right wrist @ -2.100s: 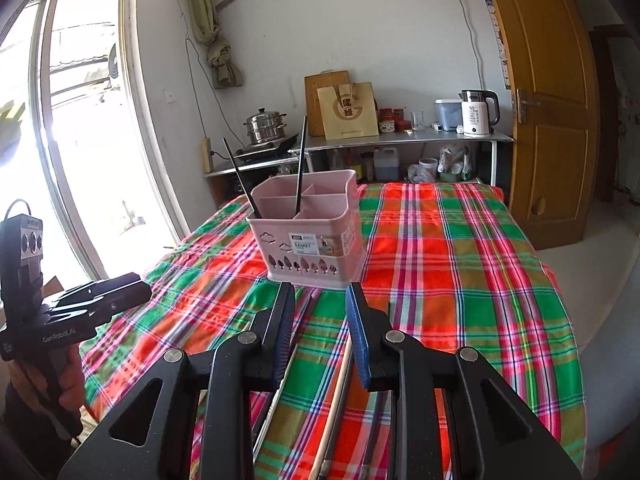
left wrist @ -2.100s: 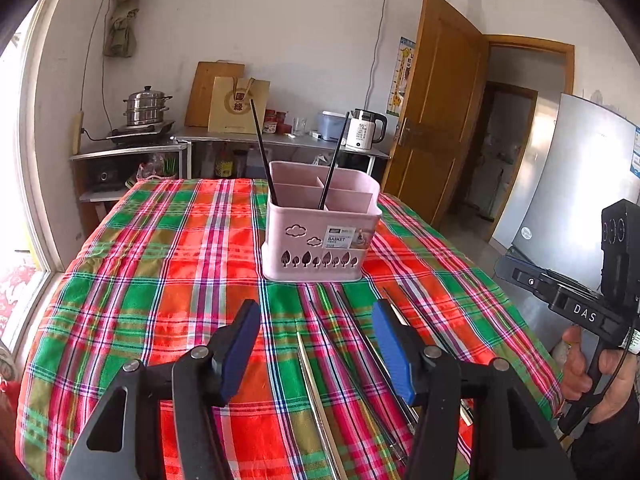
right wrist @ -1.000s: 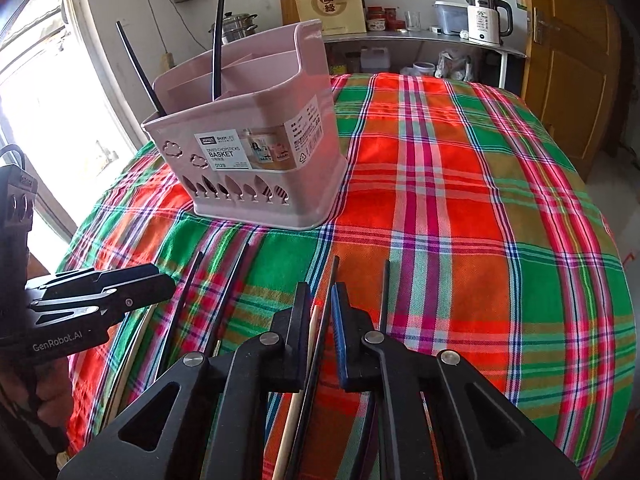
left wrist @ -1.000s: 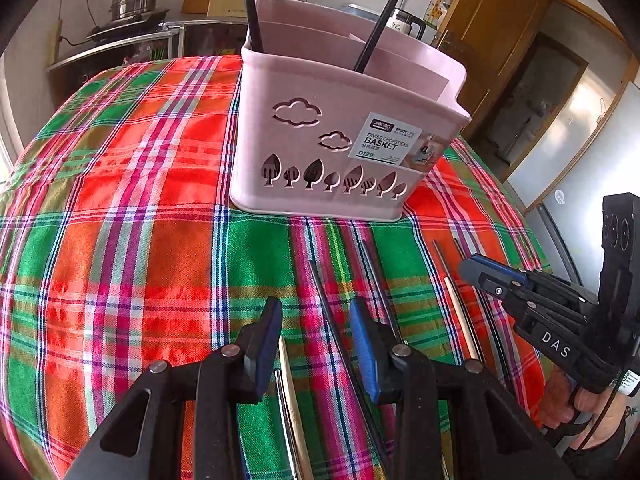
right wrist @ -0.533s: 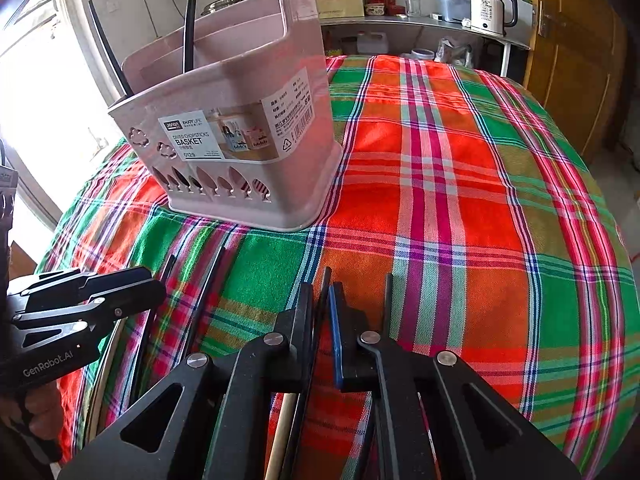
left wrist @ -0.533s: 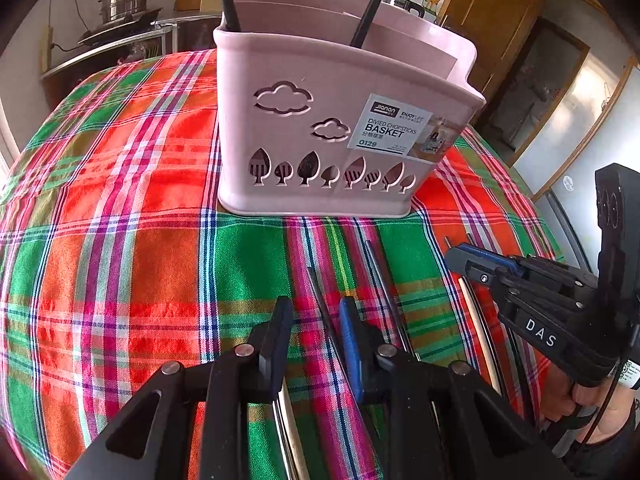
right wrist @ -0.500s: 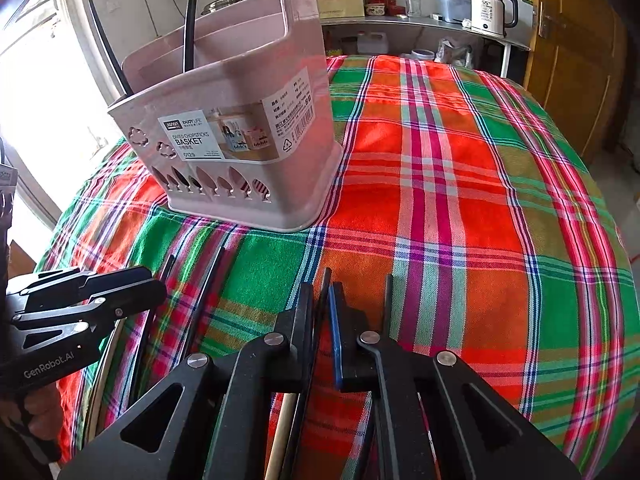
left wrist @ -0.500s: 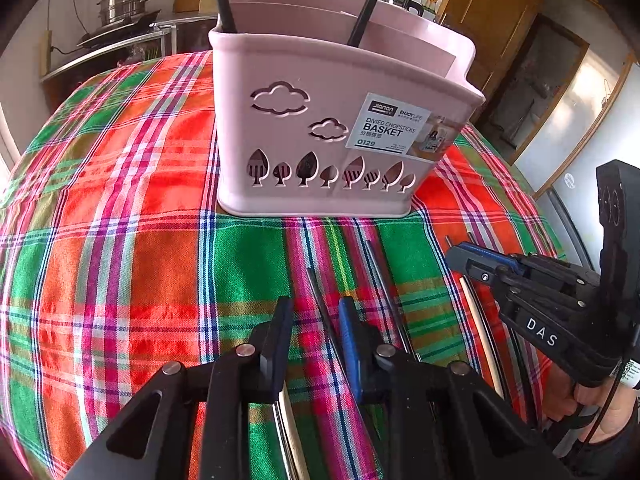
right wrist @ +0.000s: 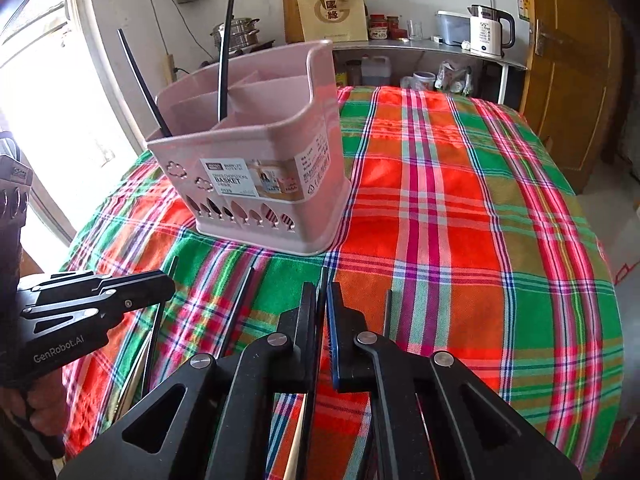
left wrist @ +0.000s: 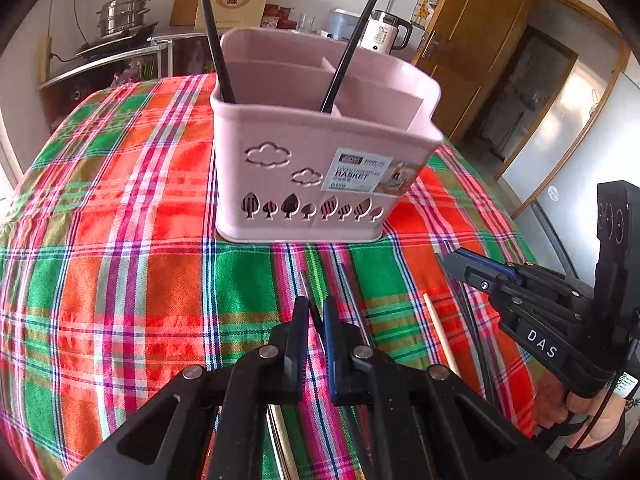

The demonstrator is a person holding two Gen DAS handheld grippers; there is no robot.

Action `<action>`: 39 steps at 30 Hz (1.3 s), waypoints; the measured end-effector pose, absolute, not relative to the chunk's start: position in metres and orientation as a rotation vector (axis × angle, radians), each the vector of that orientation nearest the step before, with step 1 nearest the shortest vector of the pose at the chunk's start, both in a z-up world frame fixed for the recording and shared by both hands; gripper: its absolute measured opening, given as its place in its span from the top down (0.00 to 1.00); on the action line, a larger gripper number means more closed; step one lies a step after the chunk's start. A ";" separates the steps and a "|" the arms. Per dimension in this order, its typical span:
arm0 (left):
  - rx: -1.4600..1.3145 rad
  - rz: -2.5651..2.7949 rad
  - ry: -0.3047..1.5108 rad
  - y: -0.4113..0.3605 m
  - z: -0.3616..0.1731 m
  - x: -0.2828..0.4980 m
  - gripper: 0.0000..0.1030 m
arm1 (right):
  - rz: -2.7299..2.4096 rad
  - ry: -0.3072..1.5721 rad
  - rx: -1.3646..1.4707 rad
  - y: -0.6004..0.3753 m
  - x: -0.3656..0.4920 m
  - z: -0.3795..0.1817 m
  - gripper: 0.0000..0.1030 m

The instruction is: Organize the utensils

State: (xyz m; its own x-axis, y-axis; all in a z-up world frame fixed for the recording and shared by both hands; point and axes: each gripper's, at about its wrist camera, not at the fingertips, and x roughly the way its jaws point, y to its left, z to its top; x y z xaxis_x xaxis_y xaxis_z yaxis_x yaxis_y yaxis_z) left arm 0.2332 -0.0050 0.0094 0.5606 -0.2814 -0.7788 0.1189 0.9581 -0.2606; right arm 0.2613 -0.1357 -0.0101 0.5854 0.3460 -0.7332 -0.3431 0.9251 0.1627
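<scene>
- You are in a kitchen-like room: a steel shelf with a steamer pot [left wrist: 124,16] and an electric kettle [right wrist: 490,30] runs along the far wall, and the desk [right wrist: 460,208] in front of you wears a red-and-green plaid cloth.
- The pink divided chopstick basket [left wrist: 316,152] stands straight ahead of both tongs, a little beyond their tips, with two black chopsticks [left wrist: 212,32] already leaning upright in its compartments.
- Your left tongs [left wrist: 316,316] are drawn nearly together on a dark chopstick [left wrist: 306,284] lying on the cloth; its long axis runs along the fingers, its far tip pointing at the basket.
- Your right tongs [right wrist: 322,300] are likewise clamped on another dark chopstick [right wrist: 323,276], also lengthwise and aimed at the basket's near right corner.
- Both tongs sit about equally near the basket, so I judge either could go first.
- More loose chopsticks lie parallel beside each grip, among them a pale wooden chopstick [left wrist: 440,332] between the two tongs.
- The next move likely calls for lifting and tipping each stick upright over the rim; watch the leaning black chopsticks and the neighbouring tongs.
</scene>
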 end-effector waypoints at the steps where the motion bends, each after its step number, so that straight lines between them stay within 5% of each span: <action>1: -0.186 -0.241 0.931 -0.004 0.017 0.230 0.94 | 0.404 0.841 0.005 -0.136 0.258 -0.004 0.95; 17: -0.134 -0.280 0.679 0.004 0.133 0.184 0.96 | 0.418 0.560 0.032 -0.153 0.208 0.101 0.96; 39: -0.094 -0.291 0.587 0.009 0.185 0.170 0.96 | 0.440 0.439 0.020 -0.150 0.186 0.146 0.96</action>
State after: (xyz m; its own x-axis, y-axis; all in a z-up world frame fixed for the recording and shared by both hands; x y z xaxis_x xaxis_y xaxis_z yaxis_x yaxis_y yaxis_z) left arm 0.1703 0.0090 0.1855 0.7932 -0.2969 -0.5317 0.2439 0.9549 -0.1695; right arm 0.1858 -0.1497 0.1460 0.8130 0.4160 -0.4074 -0.4076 0.9063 0.1120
